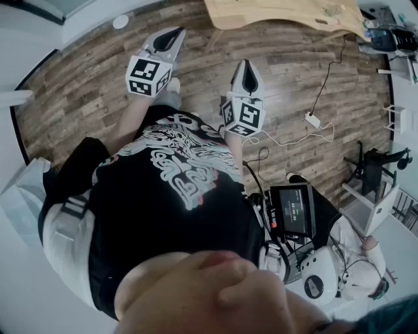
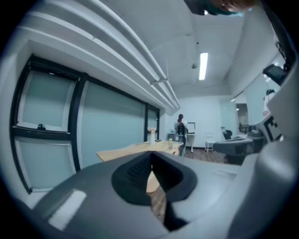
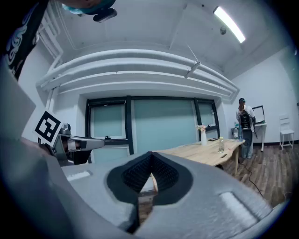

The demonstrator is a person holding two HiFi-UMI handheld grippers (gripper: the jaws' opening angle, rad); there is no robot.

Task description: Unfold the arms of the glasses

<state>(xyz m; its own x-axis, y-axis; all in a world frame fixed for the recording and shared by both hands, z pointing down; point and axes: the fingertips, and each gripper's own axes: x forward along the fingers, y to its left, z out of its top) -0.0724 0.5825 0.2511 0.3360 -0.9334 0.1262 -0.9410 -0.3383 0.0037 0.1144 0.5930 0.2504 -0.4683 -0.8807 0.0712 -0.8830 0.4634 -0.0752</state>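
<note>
No glasses can be made out with certainty; small items lie on the wooden table (image 1: pixel 281 16) at the top of the head view, too small to name. My left gripper (image 1: pixel 171 38) is held out over the wood floor, jaws shut with nothing between them. My right gripper (image 1: pixel 248 73) is beside it, a little nearer the body, also shut and empty. In the left gripper view the left gripper (image 2: pixel 151 154) points across the room towards the table (image 2: pixel 135 150). In the right gripper view the right gripper (image 3: pixel 151 154) faces the same table (image 3: pixel 205 151), with the left gripper's marker cube (image 3: pixel 46 127) at its left.
A vase (image 3: pixel 202 135) and a bottle (image 3: pixel 220 144) stand on the table. A person (image 3: pixel 245 123) stands at its far end. A cable and power strip (image 1: pixel 313 121) lie on the floor to the right. A small screen (image 1: pixel 294 209) hangs at my waist.
</note>
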